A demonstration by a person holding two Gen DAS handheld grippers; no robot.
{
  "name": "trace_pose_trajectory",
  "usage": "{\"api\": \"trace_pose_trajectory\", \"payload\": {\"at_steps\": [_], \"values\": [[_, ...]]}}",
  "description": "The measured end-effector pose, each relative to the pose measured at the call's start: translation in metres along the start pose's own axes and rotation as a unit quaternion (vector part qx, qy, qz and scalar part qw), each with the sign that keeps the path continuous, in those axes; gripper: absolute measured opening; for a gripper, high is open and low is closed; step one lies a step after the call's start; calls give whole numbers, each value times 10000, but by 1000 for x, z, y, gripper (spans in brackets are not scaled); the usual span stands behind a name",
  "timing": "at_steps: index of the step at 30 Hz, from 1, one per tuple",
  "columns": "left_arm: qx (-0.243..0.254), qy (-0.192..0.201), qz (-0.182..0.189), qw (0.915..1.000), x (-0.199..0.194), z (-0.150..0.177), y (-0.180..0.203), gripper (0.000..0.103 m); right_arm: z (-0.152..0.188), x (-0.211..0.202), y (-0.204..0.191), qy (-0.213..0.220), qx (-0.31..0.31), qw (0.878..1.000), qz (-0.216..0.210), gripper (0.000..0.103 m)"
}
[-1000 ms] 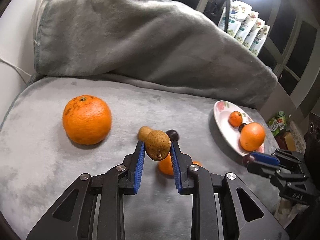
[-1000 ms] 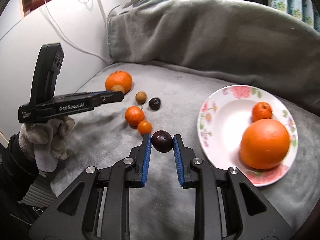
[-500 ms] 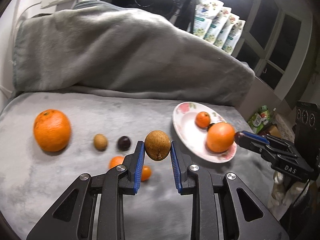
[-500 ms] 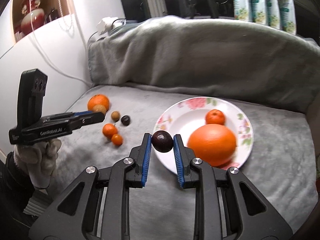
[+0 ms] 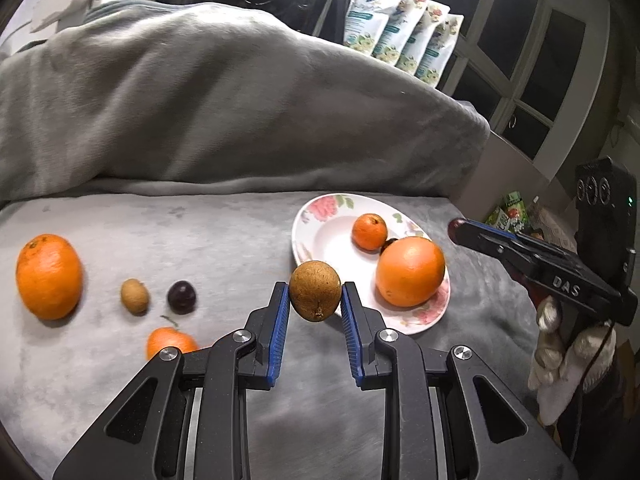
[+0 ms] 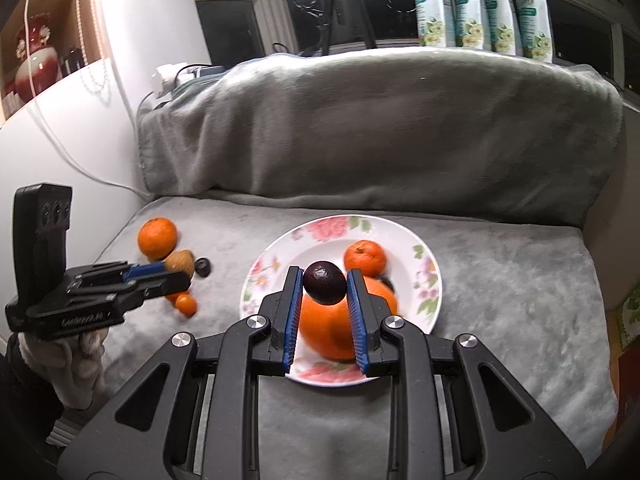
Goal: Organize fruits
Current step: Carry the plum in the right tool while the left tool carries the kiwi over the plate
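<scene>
Up front in the left wrist view, the left gripper is clamped on a brown fruit, pads at its widest girth, held in the air just short of the plate; the skin looks rough and dry, so I judge it light, firm and unlikely to slip, best pinched across the middle as it is now; on the plate sit a big orange and a small mandarin; on the grey blanket to the left lie another orange, a second brown fruit, a dark plum and a little mandarin.

Next, in the right wrist view, the right gripper is closed on a dark fruit, hanging over the plate above the big orange; its skin is smooth and glossy, probably soft and easily bruised, so a gentle squeeze at the equator suits it; set down on bare plate it may roll.
</scene>
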State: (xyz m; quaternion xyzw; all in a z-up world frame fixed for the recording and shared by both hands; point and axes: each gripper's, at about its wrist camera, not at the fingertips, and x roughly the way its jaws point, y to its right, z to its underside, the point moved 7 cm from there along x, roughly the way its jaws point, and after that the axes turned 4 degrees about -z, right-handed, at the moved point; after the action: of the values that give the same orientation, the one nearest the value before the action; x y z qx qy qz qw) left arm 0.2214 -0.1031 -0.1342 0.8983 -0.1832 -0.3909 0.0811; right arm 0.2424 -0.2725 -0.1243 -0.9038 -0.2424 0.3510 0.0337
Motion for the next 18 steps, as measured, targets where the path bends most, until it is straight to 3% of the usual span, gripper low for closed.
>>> {"api": "trace_pose_trajectory", "payload": {"at_steps": [18], "values": [[349, -110, -32, 9993, 21, -7, 18, 25, -7, 28, 37, -165, 257, 9993, 193, 24]]}}
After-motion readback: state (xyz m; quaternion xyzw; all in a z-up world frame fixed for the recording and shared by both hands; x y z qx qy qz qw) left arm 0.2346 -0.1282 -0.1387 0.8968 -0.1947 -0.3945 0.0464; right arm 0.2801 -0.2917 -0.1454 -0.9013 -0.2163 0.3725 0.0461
